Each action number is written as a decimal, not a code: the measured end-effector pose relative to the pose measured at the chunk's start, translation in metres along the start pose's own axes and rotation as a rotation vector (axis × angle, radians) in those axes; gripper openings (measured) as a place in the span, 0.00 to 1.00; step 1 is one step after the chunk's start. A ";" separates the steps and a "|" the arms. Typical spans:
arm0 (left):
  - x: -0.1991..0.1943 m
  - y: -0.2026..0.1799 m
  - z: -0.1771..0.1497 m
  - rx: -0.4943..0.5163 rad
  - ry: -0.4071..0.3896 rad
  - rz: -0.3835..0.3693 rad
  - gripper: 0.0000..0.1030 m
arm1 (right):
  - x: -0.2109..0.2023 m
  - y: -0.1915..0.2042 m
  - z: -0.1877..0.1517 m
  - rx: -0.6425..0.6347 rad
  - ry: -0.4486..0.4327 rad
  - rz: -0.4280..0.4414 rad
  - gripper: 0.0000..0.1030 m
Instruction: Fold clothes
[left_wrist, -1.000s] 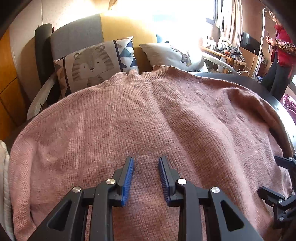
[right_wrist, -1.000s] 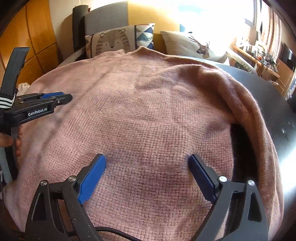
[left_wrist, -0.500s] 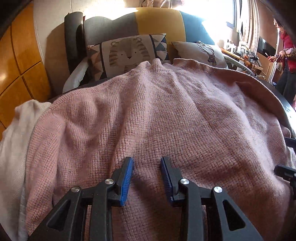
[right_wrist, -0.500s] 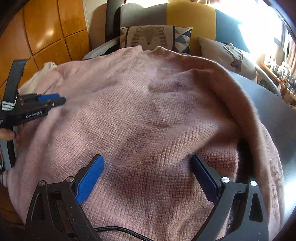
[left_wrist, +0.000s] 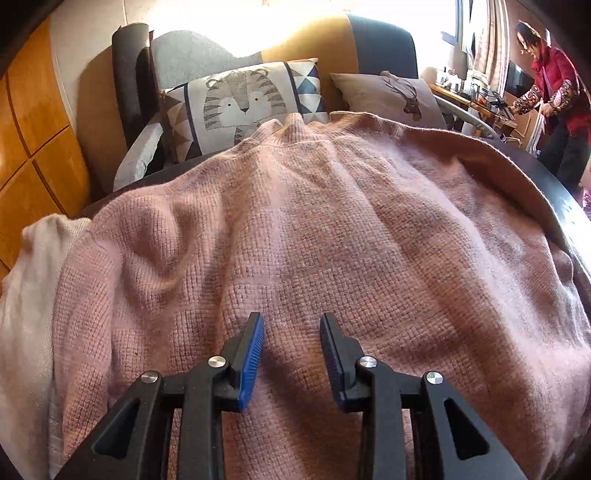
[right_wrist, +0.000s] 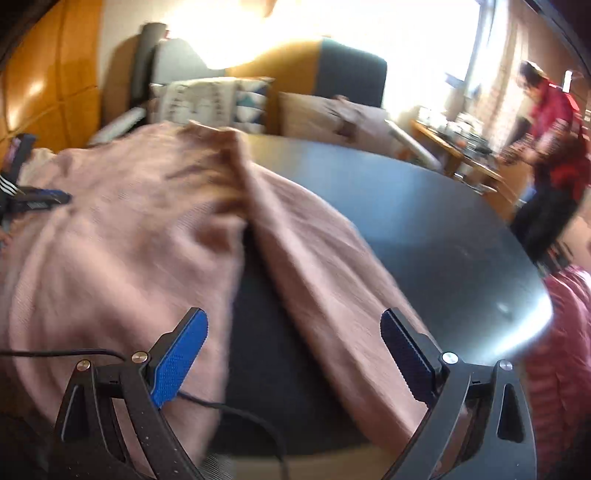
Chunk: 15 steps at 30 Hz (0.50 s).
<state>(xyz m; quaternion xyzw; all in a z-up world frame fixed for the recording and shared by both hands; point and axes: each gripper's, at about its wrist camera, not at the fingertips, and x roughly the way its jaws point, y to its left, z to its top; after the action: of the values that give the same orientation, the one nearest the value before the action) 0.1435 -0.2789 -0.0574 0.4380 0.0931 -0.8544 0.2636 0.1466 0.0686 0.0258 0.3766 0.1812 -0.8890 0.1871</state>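
**Pink sweater spread on dark table; both tongs empty**

The dark round table carries the pink knit sweater, which covers its left portion. The collar points to the far edge, toward the sofa. One sleeve lies diagonally toward the near edge, with a strip of bare tabletop between it and the body. The right half of the table is bare out to its rim. A white garment sits at the left edge, touching the sweater. The right gripper has its jaws spread wide above the sleeve, pinching nothing. The left gripper has its jaws slightly parted over the sweater's lower body, nothing between them. No readable writing; the right view is blurred.
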 end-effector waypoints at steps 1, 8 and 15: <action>-0.003 -0.004 0.005 0.015 -0.002 -0.006 0.31 | -0.003 -0.010 -0.011 0.013 0.014 -0.022 0.94; -0.012 -0.052 0.023 0.082 -0.051 -0.056 0.31 | -0.003 -0.044 -0.055 -0.089 0.052 -0.107 0.94; -0.009 -0.119 0.037 0.151 -0.040 -0.045 0.31 | 0.028 -0.072 -0.075 -0.120 0.054 -0.004 0.74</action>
<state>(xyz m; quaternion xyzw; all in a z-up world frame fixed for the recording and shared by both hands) 0.0583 -0.1898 -0.0368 0.4374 0.0331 -0.8733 0.2121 0.1403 0.1602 -0.0304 0.3880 0.2400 -0.8664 0.2027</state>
